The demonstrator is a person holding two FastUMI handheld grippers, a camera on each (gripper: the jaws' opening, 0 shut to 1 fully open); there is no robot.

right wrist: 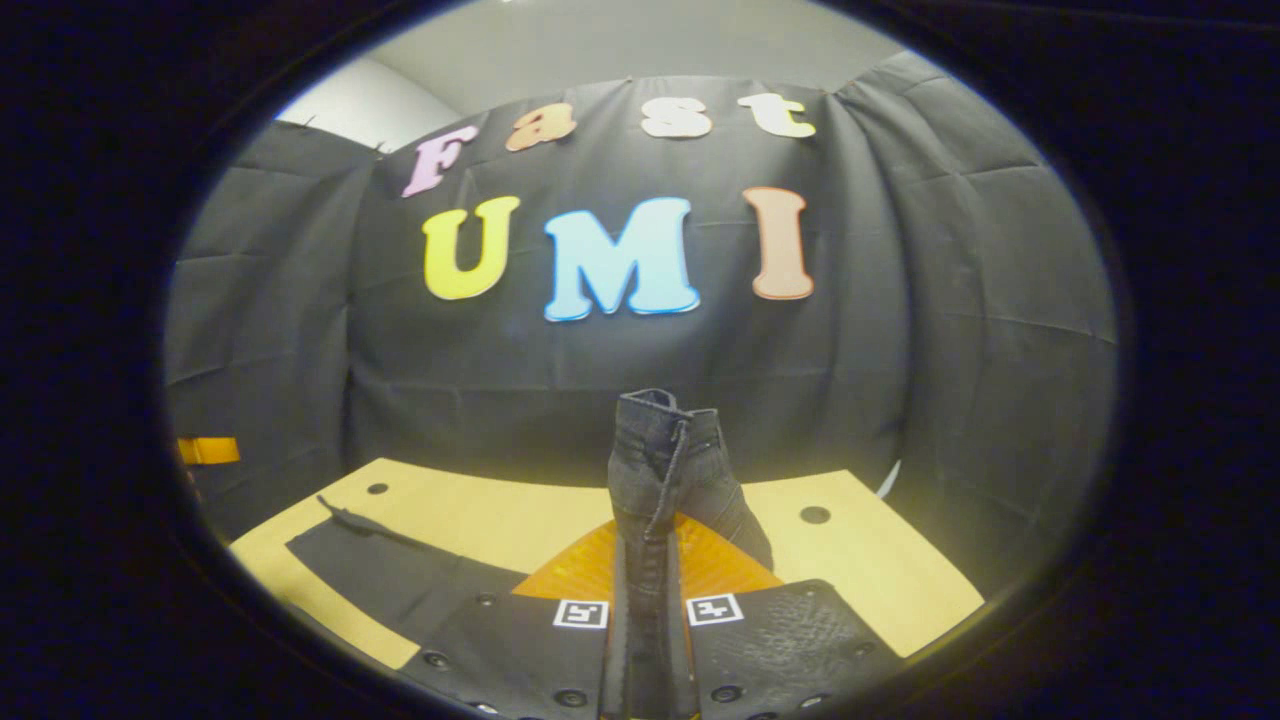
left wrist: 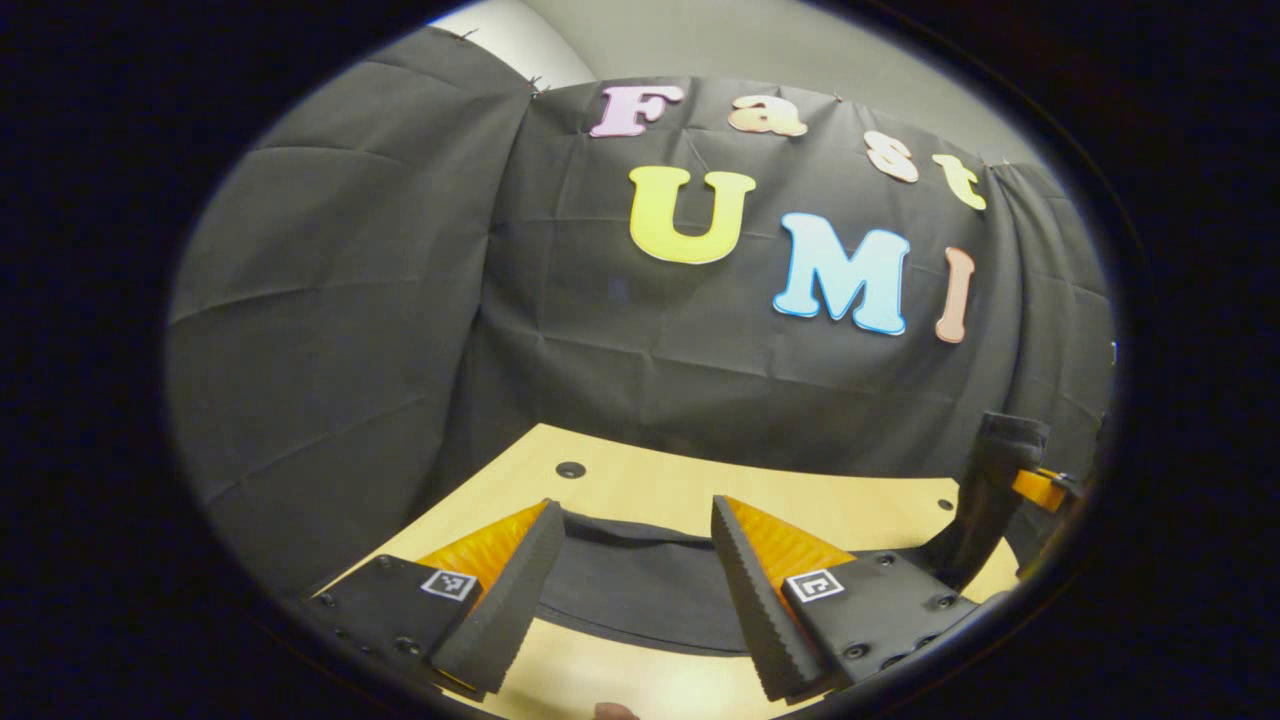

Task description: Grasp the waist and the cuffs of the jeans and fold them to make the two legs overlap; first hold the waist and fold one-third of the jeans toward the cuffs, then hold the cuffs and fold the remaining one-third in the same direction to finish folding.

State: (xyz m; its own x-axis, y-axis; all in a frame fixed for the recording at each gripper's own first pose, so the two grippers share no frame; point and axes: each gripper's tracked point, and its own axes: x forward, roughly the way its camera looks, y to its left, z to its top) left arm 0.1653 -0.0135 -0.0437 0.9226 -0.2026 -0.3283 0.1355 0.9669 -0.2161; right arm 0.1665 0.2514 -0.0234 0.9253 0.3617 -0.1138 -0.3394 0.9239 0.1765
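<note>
The dark jeans [left wrist: 640,585] lie flat on the wooden table [left wrist: 660,480], with one edge running between the fingers of my left gripper [left wrist: 635,510]. That gripper hangs open just above the cloth. My right gripper [right wrist: 648,545] is shut on a bunched end of the jeans [right wrist: 660,450], which stands up above its fingers; I cannot tell whether it is waist or cuff. In the left gripper view that lifted end [left wrist: 990,490] rises at the far right beside the right gripper [left wrist: 1040,488]. The rest of the jeans [right wrist: 400,570] trails flat to the left.
The table [right wrist: 500,510] has small round holes [right wrist: 814,515] near its back corners. The booth's black cloth wall [right wrist: 950,350] stands close behind the table. A part of the left gripper [right wrist: 208,450] shows at the far left.
</note>
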